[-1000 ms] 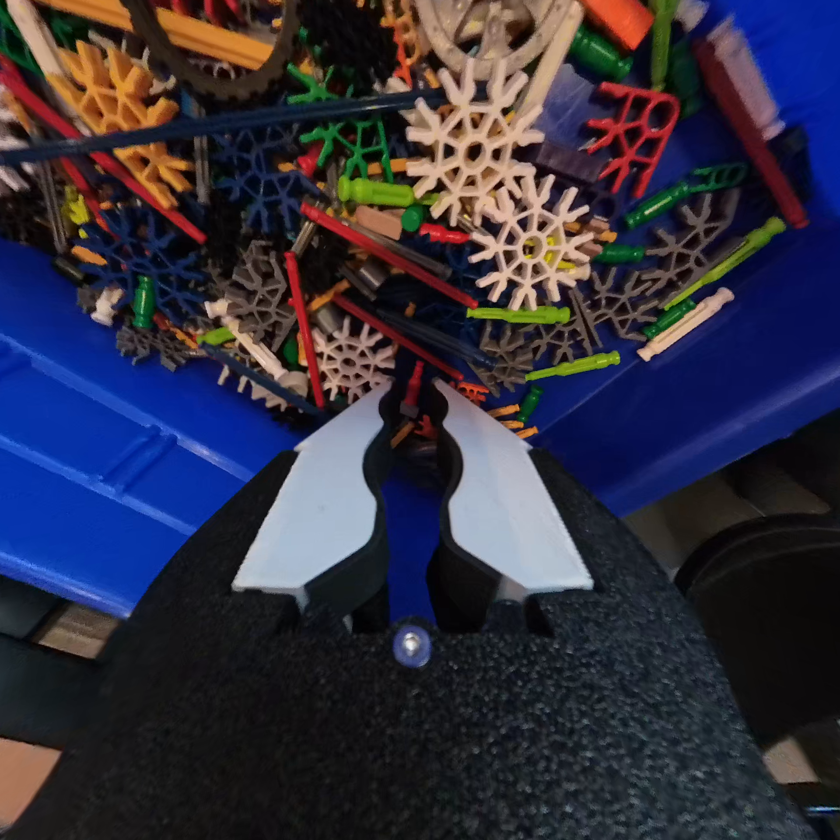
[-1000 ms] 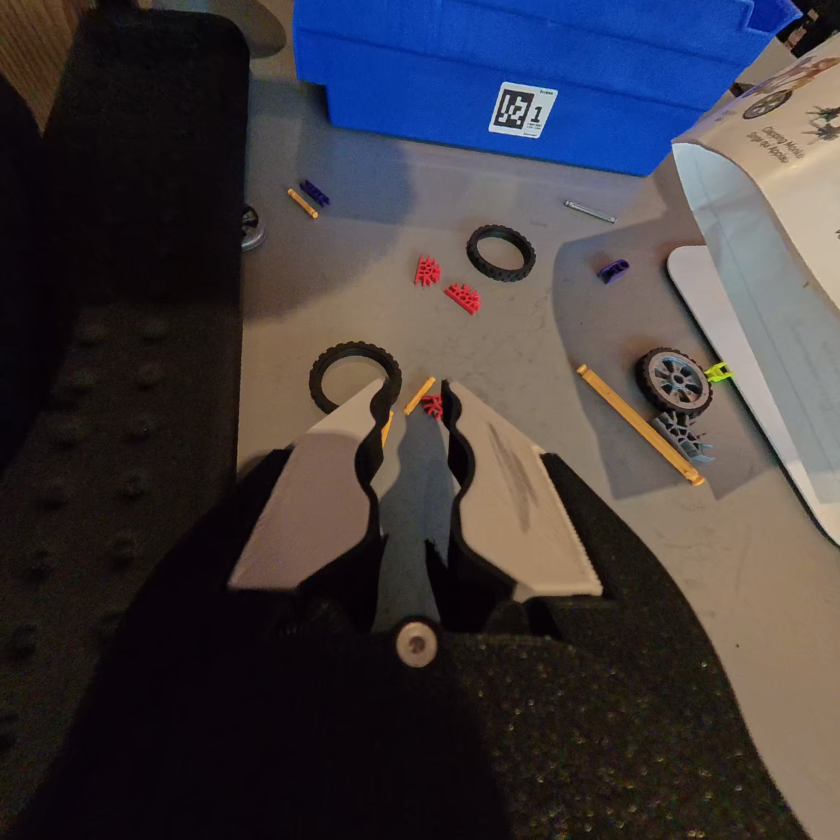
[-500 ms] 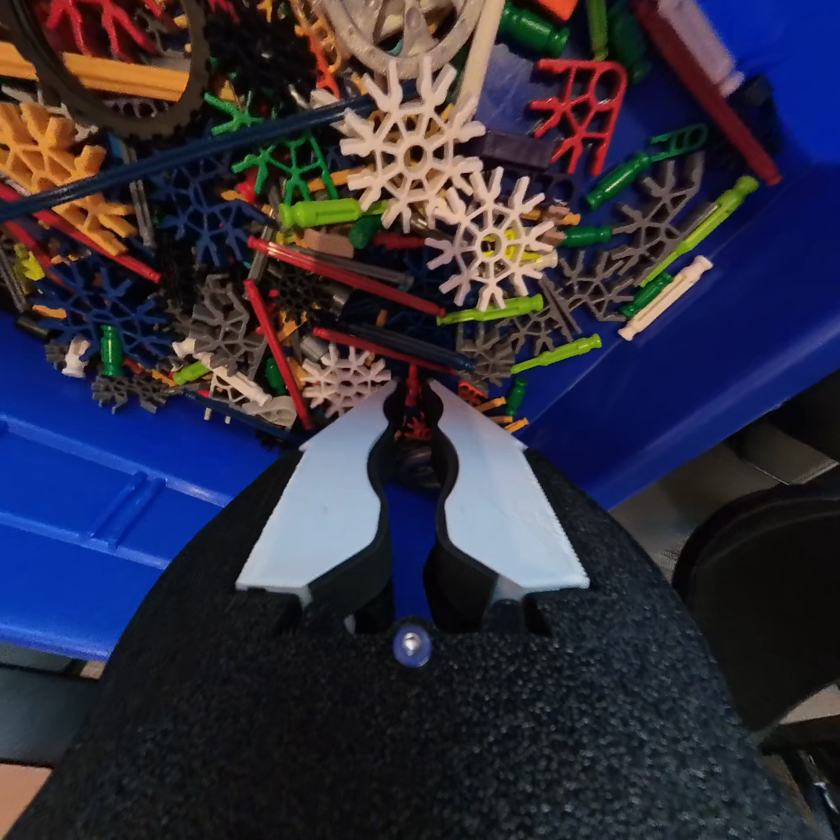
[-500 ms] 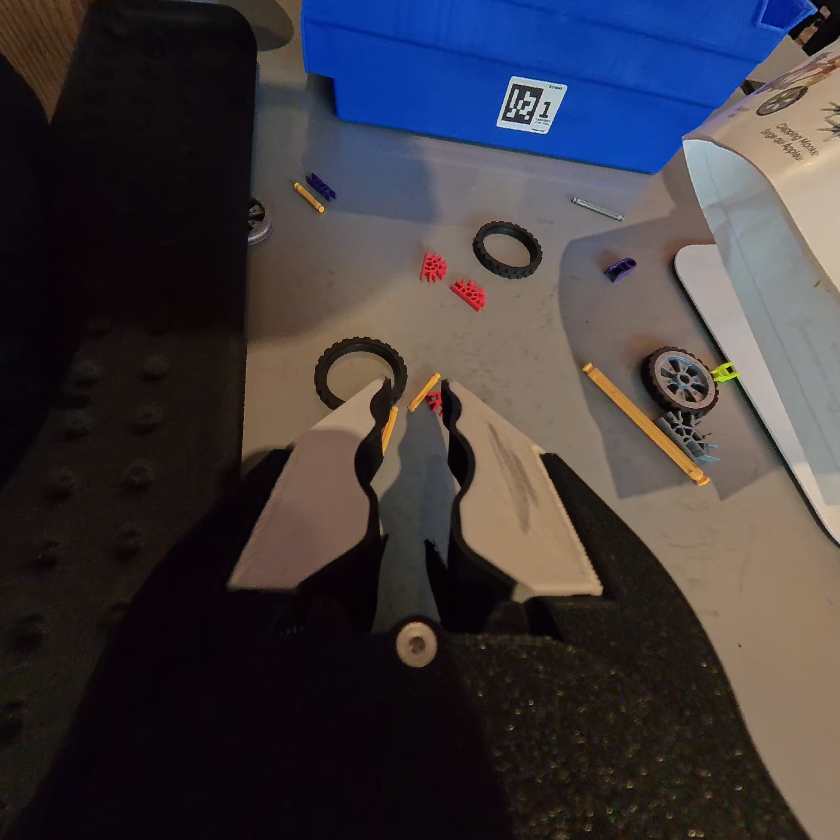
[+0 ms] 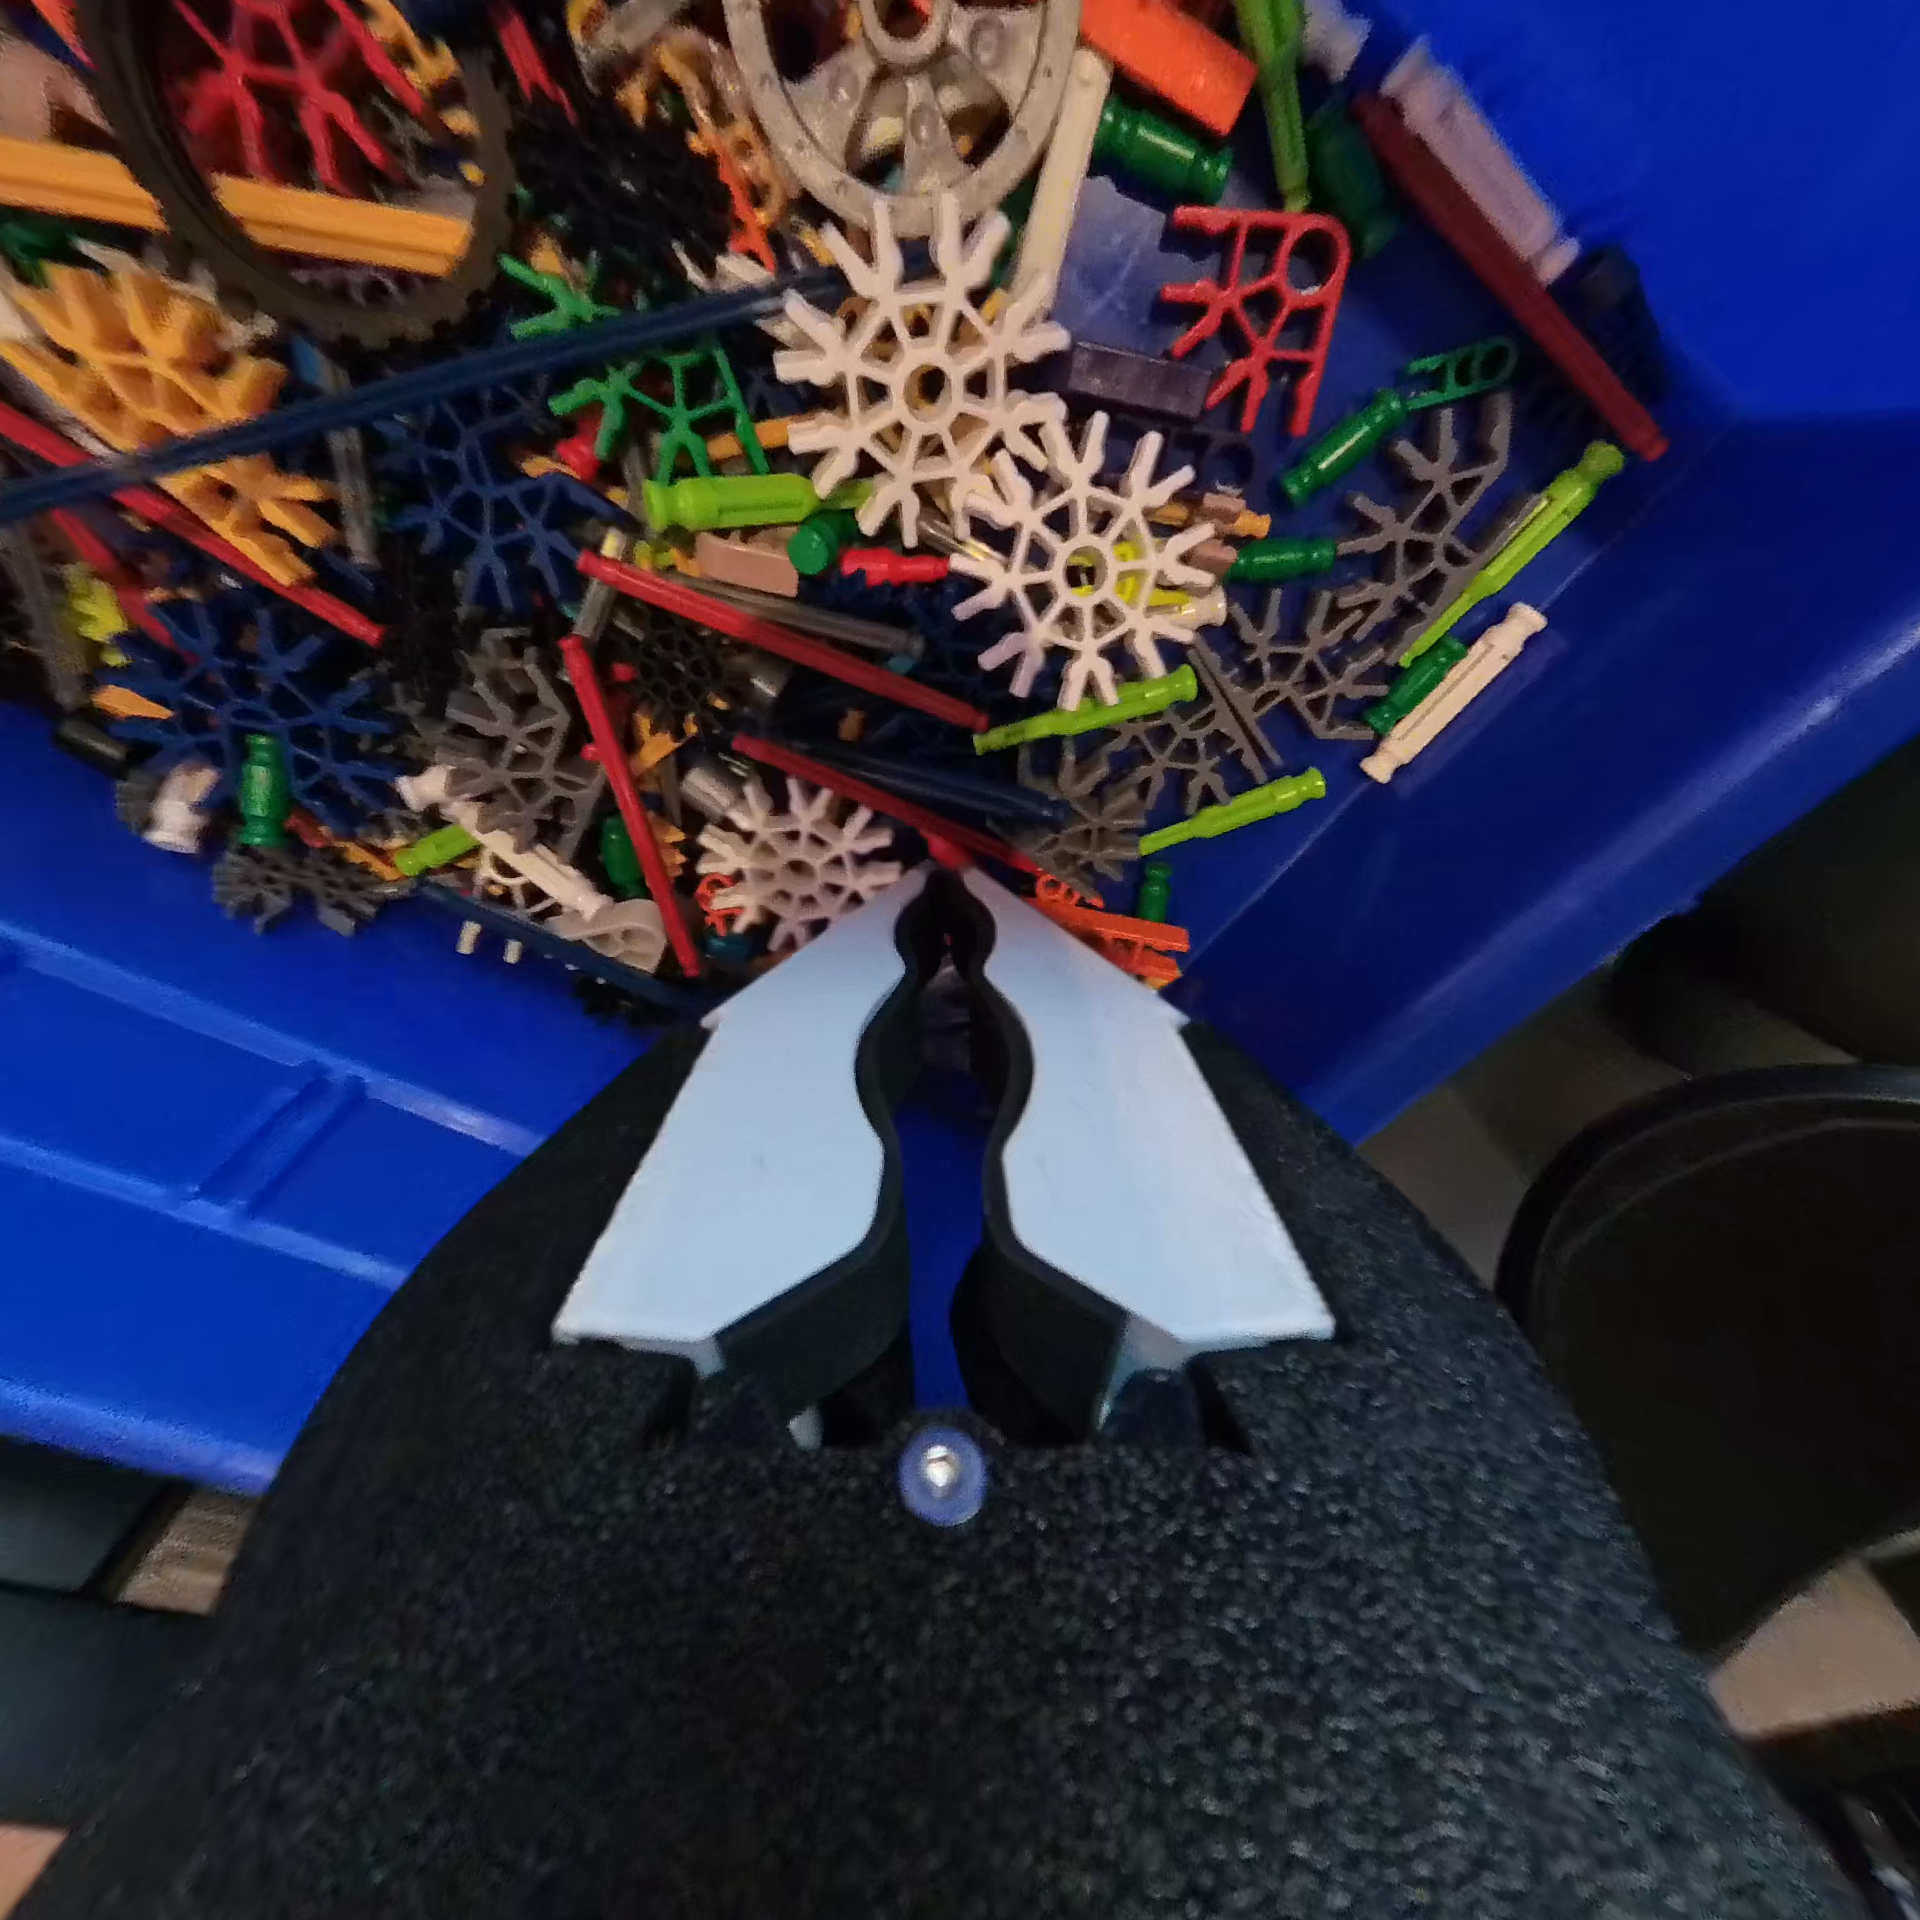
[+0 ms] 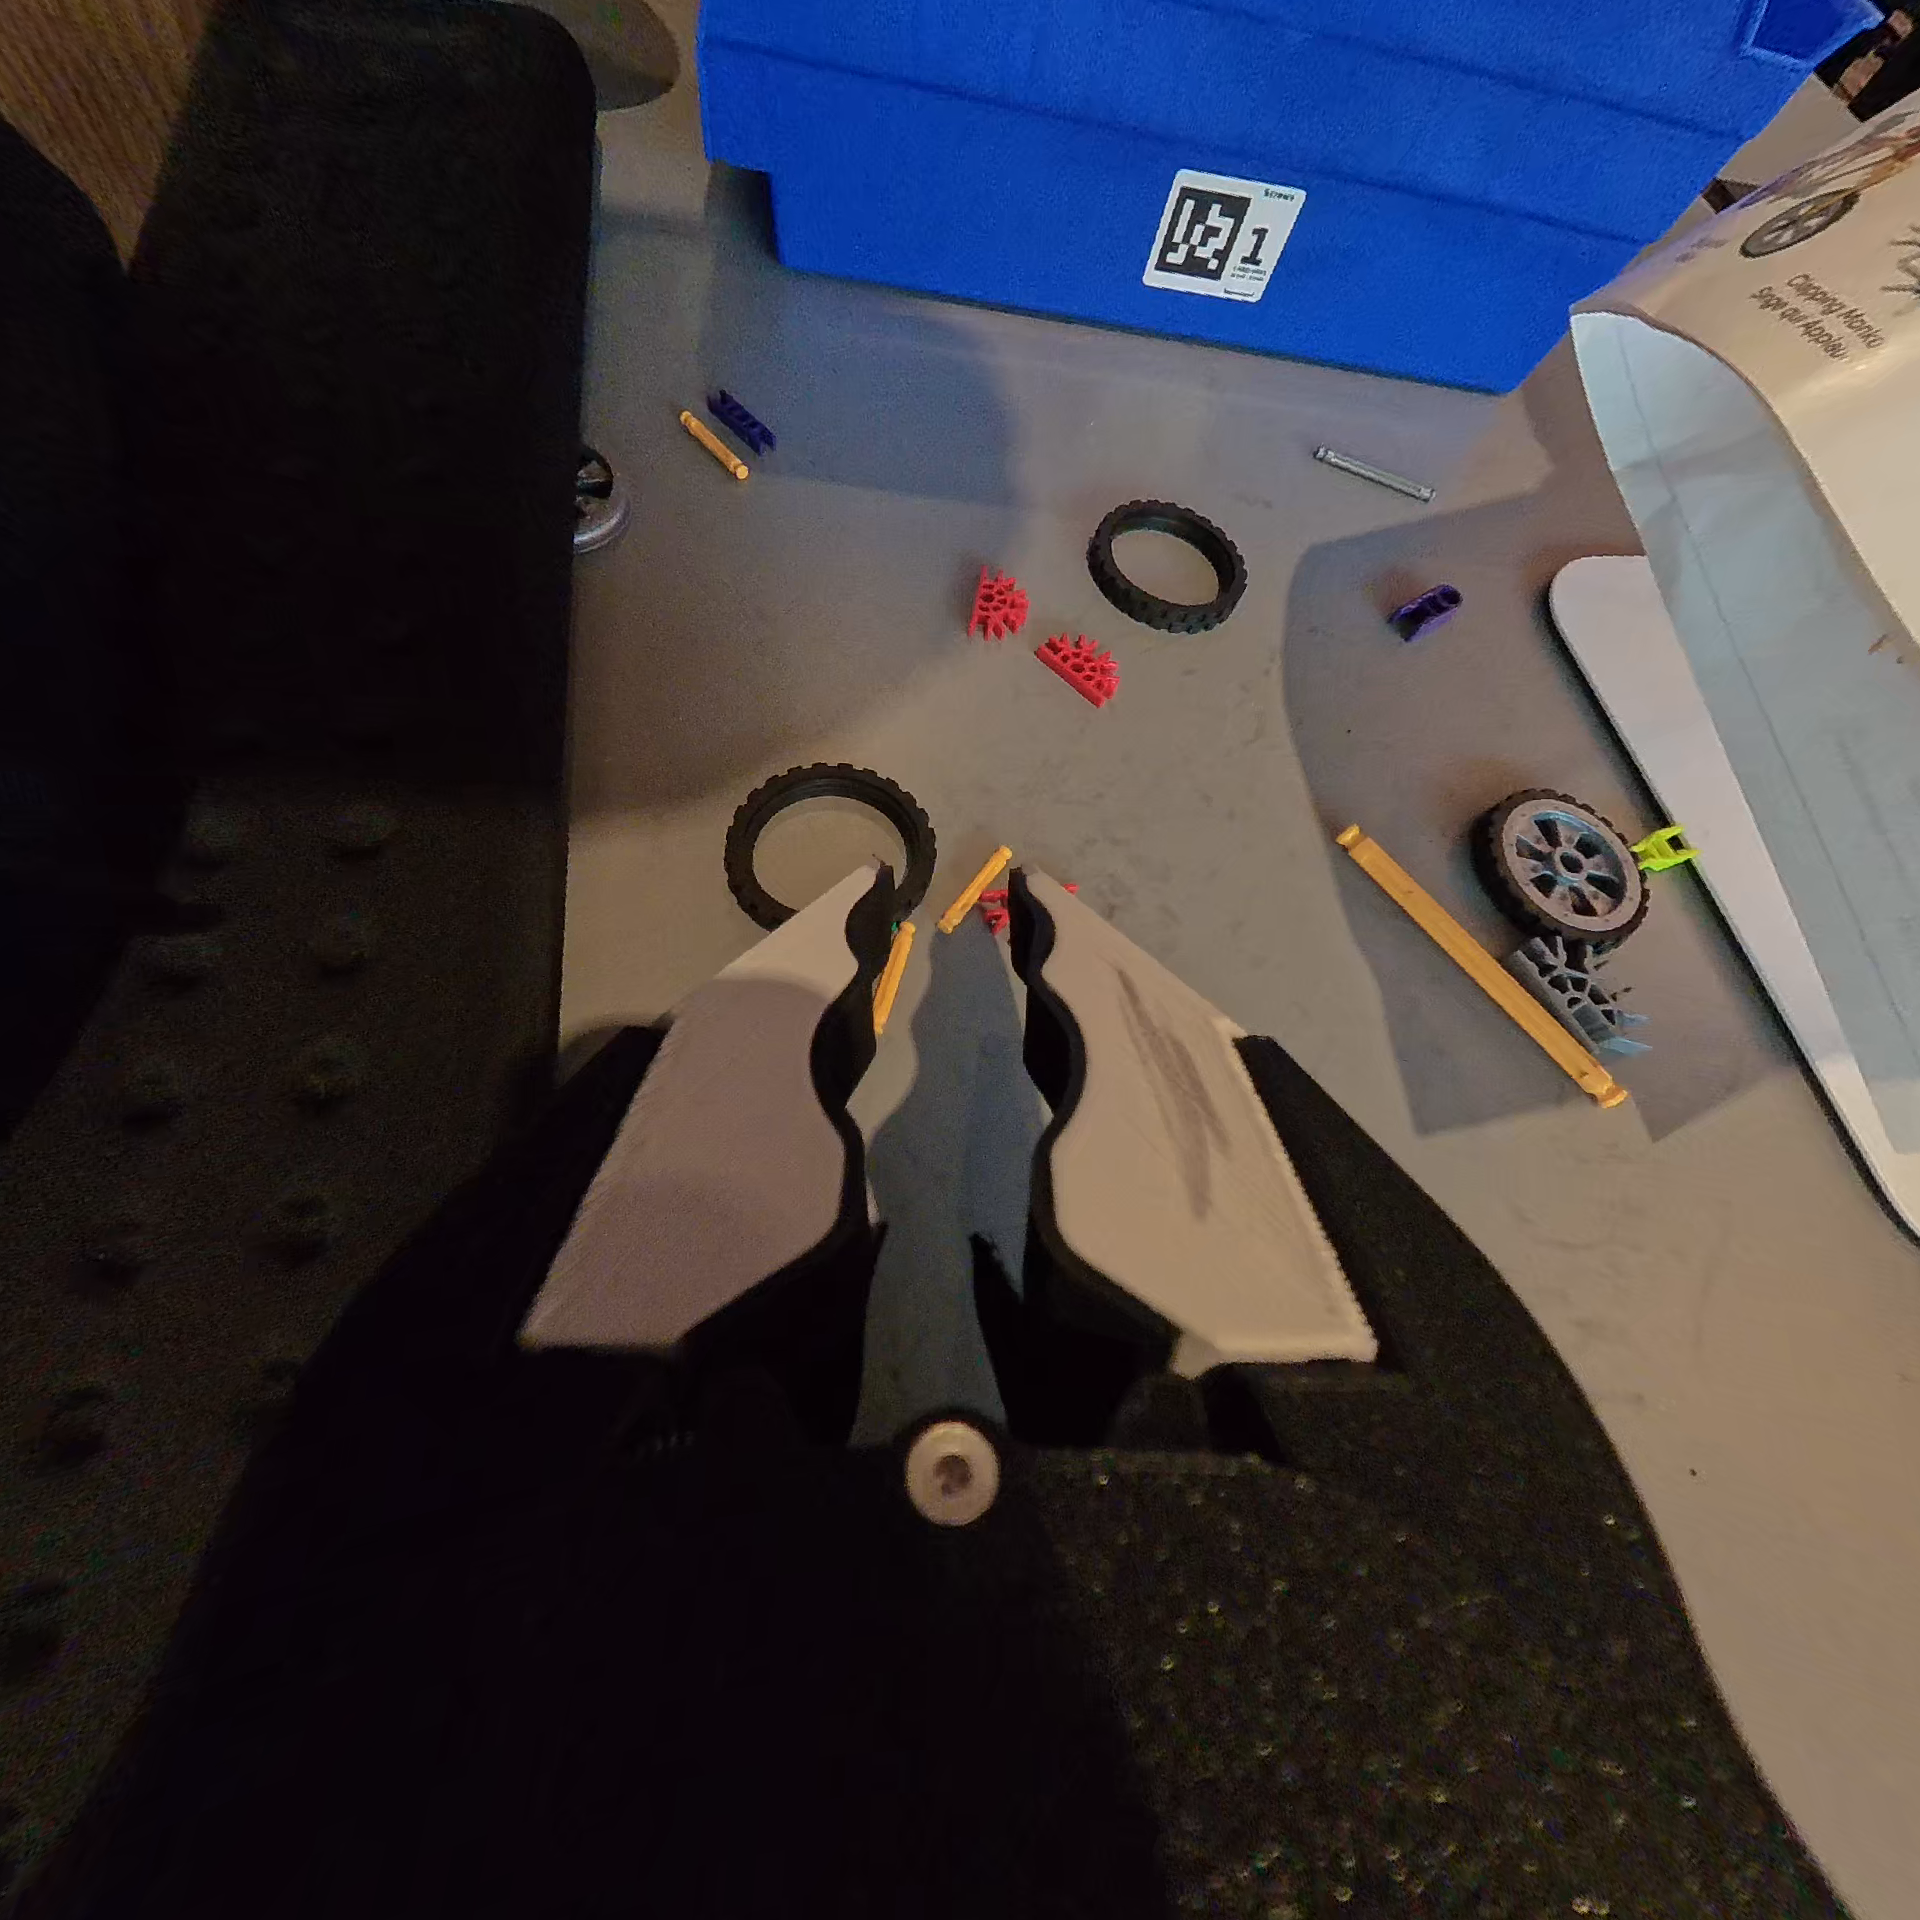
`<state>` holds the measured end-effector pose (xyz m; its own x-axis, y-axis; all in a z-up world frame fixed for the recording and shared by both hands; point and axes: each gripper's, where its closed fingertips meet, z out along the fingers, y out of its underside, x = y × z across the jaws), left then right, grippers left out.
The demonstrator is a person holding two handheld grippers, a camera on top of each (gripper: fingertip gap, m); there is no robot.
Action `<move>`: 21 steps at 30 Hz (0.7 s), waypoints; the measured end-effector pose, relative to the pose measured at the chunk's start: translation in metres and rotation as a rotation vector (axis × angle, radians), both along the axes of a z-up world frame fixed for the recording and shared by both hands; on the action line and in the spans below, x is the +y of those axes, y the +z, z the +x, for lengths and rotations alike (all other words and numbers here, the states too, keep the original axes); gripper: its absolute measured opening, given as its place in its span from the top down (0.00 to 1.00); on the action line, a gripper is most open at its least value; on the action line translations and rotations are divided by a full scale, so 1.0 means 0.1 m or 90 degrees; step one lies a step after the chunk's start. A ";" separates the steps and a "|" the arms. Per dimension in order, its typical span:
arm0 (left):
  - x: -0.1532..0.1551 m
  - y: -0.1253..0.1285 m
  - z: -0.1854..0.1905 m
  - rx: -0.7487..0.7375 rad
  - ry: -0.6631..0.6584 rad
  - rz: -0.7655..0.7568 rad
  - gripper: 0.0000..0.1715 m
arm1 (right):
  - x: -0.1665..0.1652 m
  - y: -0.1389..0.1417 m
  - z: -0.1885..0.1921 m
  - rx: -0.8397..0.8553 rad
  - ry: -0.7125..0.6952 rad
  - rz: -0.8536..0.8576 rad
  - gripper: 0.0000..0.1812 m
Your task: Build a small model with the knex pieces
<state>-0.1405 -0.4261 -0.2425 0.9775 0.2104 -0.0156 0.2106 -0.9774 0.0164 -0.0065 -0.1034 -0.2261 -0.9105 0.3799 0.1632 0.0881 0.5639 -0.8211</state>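
Note:
In the left wrist view my left gripper point(image 5: 943, 883) reaches into a blue bin point(image 5: 312, 1195) heaped with plastic construction rods and snowflake connectors. Its jaws are closed, and the end of a small red rod point(image 5: 945, 854) sticks out just past the tips. A white snowflake connector point(image 5: 795, 862) lies at its left and an orange piece point(image 5: 1122, 930) at its right. In the right wrist view my right gripper point(image 6: 945, 883) is open and empty above the grey table. Under it lie a short yellow rod point(image 6: 975, 889), a second yellow rod point(image 6: 894, 971), a small red connector point(image 6: 994, 909) and a black tyre point(image 6: 826, 857).
On the table lie another tyre point(image 6: 1166, 579), two red connectors point(image 6: 1078, 668), a long yellow rod point(image 6: 1475, 961), a wheel point(image 6: 1567, 868) with a grey connector point(image 6: 1579, 997), and a purple piece point(image 6: 1421, 611). The blue bin point(image 6: 1039, 156) stands behind, a white booklet point(image 6: 1766, 623) at right, and a black seat point(image 6: 312, 520) at left. There is about 35 centimetres between the tips of the two grippers. The long yellow rod point(image 6: 1475, 961) is about 11 centimetres from my right fingertips.
My left jaws have closed onto the small red rod that stood between them, and the gripper has shifted slightly over the pile. The right gripper has stayed open and barely moved.

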 end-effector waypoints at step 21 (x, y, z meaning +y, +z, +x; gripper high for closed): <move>0.02 -0.06 0.07 -0.045 0.075 -0.037 0.94 | 0.01 -0.02 0.03 -0.001 0.006 0.007 0.88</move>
